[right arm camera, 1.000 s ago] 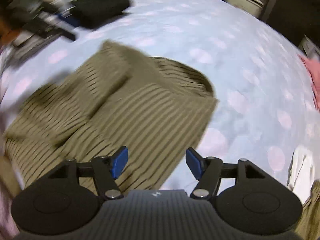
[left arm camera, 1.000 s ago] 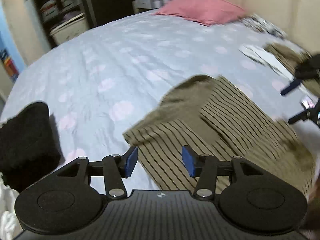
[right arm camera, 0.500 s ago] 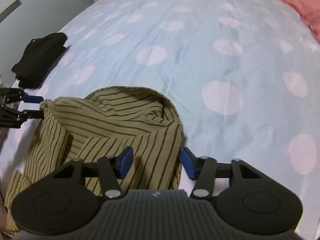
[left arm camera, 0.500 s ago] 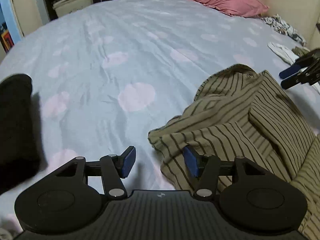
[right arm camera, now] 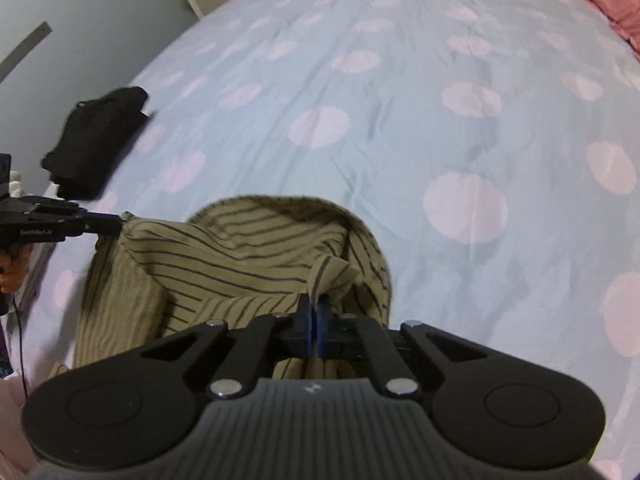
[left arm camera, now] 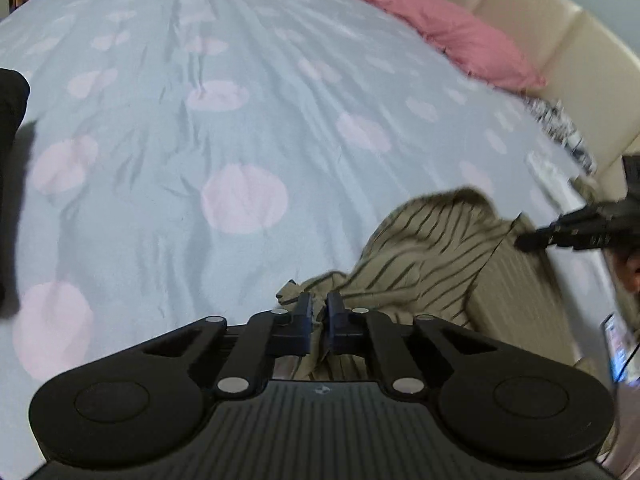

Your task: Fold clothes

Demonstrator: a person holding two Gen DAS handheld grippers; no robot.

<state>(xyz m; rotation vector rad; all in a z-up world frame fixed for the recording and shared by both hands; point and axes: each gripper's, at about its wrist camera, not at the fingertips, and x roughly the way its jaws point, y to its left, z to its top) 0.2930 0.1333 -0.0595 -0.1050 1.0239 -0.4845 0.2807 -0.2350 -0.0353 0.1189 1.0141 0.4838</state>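
An olive shirt with dark stripes lies partly folded on the bed near its front edge; it also shows in the right wrist view. My left gripper is shut on the shirt's left corner. My right gripper is shut on a fold at the shirt's right side. In the left wrist view the right gripper shows at the far right, pinching the shirt. In the right wrist view the left gripper shows at the left, pinching the other corner.
The bed has a light blue sheet with pink dots. A folded black garment lies at the left edge. A pink pillow and a cream headboard are at the far right, with small clothes beside them.
Both grippers were open above the shirt; now both have shut on the shirt's cloth, one at each side. The shirt's edge has bunched up between them.
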